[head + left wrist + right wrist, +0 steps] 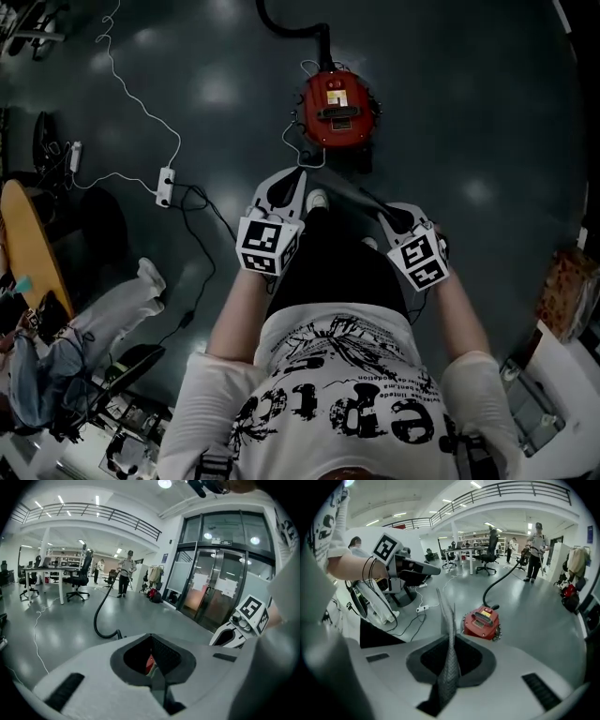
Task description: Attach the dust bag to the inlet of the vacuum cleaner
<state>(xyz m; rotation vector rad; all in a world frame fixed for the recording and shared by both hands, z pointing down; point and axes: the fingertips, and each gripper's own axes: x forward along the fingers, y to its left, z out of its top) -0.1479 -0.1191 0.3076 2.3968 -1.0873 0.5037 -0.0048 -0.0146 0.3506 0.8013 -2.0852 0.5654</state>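
The right hand-held gripper (pixel 450 651) is clamped on a thin, grey, textured sheet seen edge-on, which I take to be the dust bag (pixel 451 623); it rises limply past the jaw tips. The left hand-held gripper (pixel 157 670) has its jaws together, and I cannot tell whether it pinches any of the bag. The red vacuum cleaner (pixel 337 108) sits on the floor (pixel 469 112) ahead of and below both, well apart from them, with its hose (pixel 291 28) trailing away beyond it; its inlet cannot be made out. The bag looks light, soft and floppy, so it will likely sag and fold. It is probably best held at the stiffer rim of its opening, one side in each jaw pair.
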